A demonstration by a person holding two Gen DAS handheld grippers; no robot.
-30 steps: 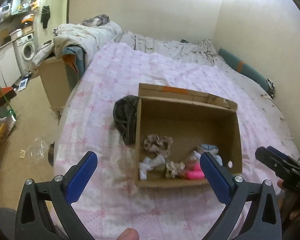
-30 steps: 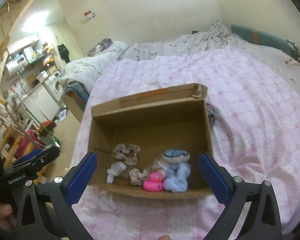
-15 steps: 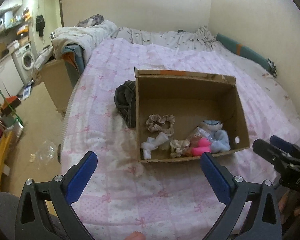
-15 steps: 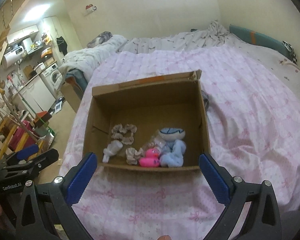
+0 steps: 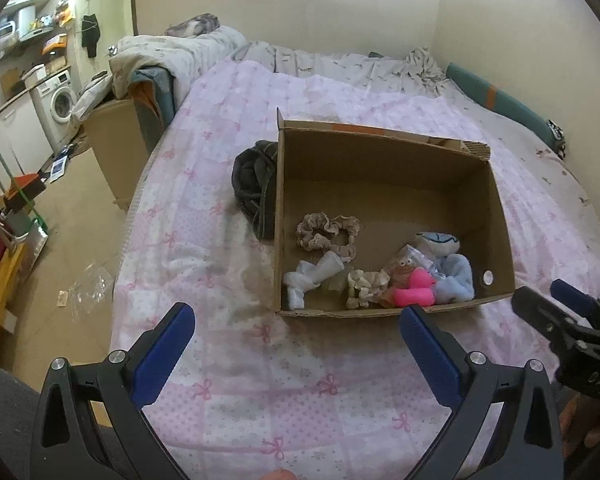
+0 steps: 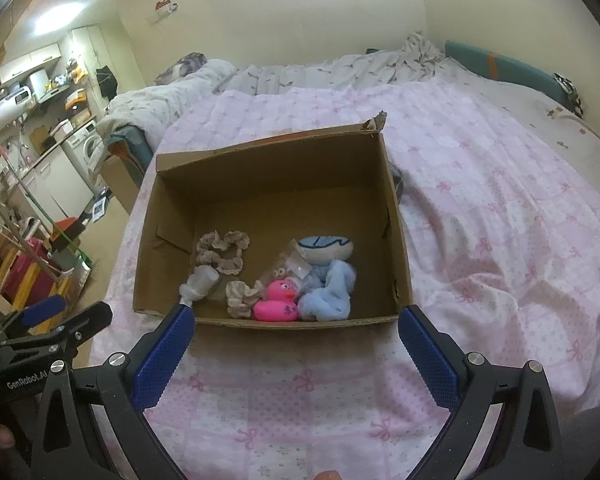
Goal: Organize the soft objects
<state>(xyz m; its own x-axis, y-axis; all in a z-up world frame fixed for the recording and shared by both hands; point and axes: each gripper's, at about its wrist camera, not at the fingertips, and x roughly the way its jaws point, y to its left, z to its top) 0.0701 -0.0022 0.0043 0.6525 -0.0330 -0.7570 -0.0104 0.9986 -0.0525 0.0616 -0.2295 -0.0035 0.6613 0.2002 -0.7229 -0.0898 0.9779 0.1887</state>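
Note:
An open cardboard box (image 5: 380, 160) (image 6: 268, 172) sits on the pink bed cover. Inside lie beige scrunchies (image 5: 326, 234) (image 6: 220, 252), a white sock (image 5: 312, 276) (image 6: 198, 284), a pink rubber duck (image 5: 414, 290) (image 6: 278, 302), a blue soft toy (image 5: 452, 276) (image 6: 328, 284) and a clear packet (image 5: 406, 260). A dark garment (image 5: 254, 184) lies against the box's left outer wall. My left gripper (image 5: 296, 322) is open and empty in front of the box. My right gripper (image 6: 296, 322) is open and empty too, near the front wall.
The bed (image 5: 228, 360) (image 6: 500, 200) has a rumpled grey duvet (image 5: 340, 64) at the far end. Left of the bed is bare floor (image 5: 72, 248), a cardboard cabinet (image 5: 116, 148), a washing machine (image 5: 60, 104) and clutter. A teal bolster (image 5: 500, 102) lines the right wall.
Both grippers have pulled back from the box toward the near edge of the bed, so more bed cover shows in front. The box contents have not moved.

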